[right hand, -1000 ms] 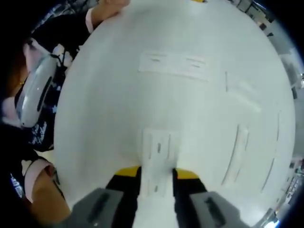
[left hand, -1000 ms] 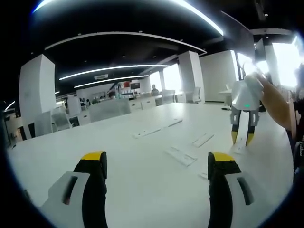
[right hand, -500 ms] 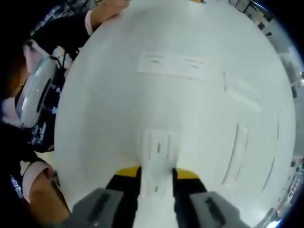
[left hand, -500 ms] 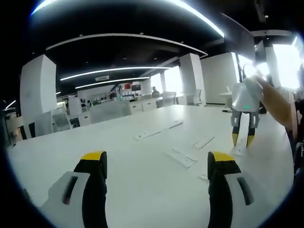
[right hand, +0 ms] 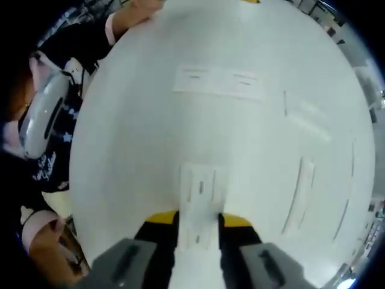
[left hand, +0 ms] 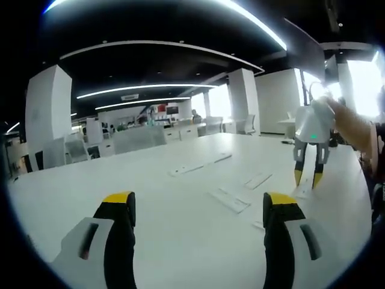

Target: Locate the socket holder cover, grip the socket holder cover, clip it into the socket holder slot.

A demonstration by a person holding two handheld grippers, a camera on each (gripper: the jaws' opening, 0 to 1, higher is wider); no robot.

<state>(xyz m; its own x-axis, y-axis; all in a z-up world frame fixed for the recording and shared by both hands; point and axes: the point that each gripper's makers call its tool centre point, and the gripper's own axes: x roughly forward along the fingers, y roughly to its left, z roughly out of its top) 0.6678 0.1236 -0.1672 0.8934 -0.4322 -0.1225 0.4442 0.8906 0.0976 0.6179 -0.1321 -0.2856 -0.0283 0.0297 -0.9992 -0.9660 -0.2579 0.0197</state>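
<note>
The right gripper (right hand: 198,221) pinches the socket holder cover (right hand: 201,195) on the table (right hand: 132,150); clipping is left. The left gripper (left hand: 198,201) stands spread.

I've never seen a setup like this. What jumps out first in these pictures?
In the right gripper view, the right gripper pinches a flat white cover low on the white table, with more white strips lying farther out. In the left gripper view, the left gripper hangs open over the table, a large dark-ceilinged office behind it.
</note>
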